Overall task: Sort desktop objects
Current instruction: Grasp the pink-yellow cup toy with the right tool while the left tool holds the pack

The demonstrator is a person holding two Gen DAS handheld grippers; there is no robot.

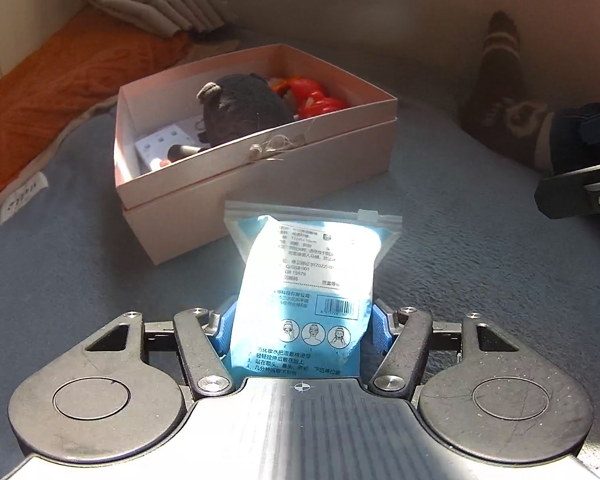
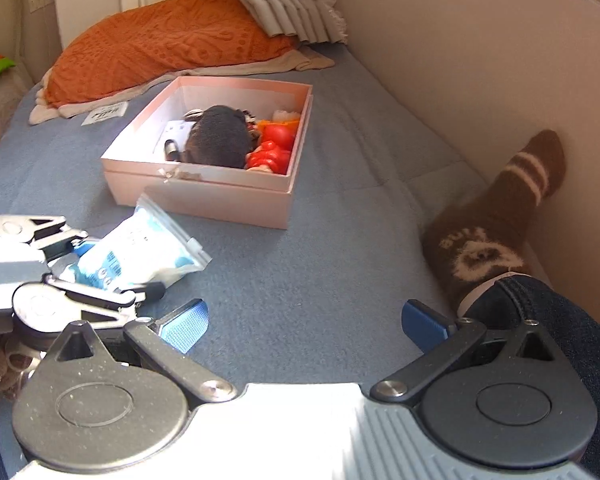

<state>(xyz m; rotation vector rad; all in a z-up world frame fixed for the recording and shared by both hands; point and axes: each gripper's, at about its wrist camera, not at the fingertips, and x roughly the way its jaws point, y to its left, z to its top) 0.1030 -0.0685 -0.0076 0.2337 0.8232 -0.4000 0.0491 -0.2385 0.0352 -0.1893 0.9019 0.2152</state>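
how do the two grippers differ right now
The left gripper is shut on the blue and white zip pouch; the right gripper stands wide open with nothing between its fingers. The left gripper's blue pads press the pouch's sides; the right gripper's pads are bare, above the blue blanket. Both share the same dark linkage arms and blue pads, and both point toward the pink box.

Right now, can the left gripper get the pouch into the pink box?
Probably yes. The left gripper is shut on the pouch, the box lies open-topped just ahead, and only bare blanket lies between. The box is partly full, though.
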